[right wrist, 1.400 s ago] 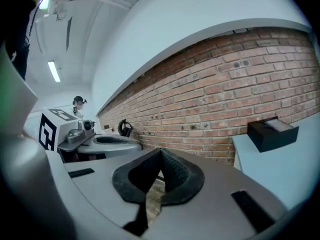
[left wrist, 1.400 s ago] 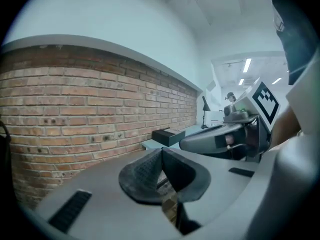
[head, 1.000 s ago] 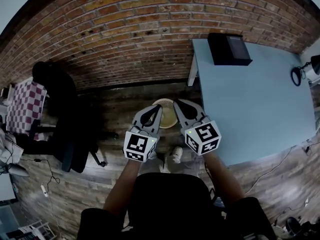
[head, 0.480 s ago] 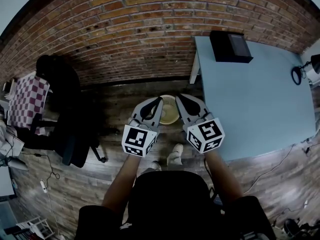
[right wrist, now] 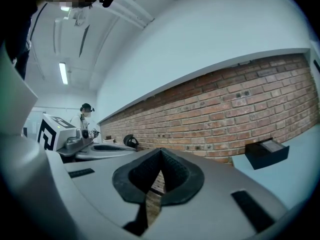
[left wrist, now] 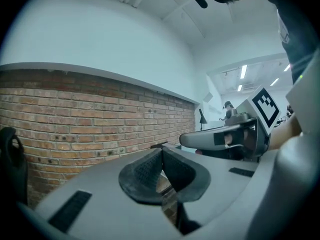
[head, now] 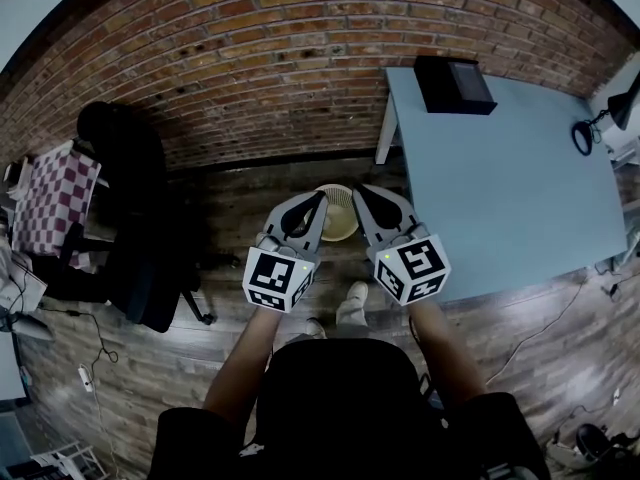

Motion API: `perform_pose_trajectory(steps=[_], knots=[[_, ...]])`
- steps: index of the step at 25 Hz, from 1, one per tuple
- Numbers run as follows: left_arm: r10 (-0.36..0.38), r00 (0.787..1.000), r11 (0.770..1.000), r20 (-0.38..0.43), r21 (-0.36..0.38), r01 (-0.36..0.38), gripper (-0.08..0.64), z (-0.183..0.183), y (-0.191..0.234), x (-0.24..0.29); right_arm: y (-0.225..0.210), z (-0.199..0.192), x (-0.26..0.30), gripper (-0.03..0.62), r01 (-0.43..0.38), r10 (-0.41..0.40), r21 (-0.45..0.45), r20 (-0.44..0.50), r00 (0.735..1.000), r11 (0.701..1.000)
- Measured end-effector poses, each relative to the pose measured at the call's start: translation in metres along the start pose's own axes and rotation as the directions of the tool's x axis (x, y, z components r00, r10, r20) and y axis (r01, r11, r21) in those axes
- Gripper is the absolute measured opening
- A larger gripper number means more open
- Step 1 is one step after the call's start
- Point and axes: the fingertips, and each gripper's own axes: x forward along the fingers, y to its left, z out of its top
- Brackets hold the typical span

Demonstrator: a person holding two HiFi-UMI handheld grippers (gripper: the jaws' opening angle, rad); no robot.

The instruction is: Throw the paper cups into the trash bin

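Trash bin (head: pixel 338 214) stands on wood floor (head: pixel 232 218) near blue table (head: pixel 500 198).

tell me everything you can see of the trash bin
The trash bin is round and pale yellow, seen from almost straight above with its open mouth facing up. It stands upright on the wooden floor, beside the blue table. The tips of the left gripper and right gripper overlap its two sides in the head view and hide part of the rim. Its inside looks pale; the contents and material are too small to tell.
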Motion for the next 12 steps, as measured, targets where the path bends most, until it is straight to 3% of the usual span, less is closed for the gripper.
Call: perform_pose_trajectory(steps=[12], knots=[[-0.024,0.998,1.000,0.052,0.016,0.023,0.009,0.011,-0.013,-0.073,0.071,0.009,-0.035,-0.003,0.033,-0.032,-0.028,0.044,0.999,0.999]])
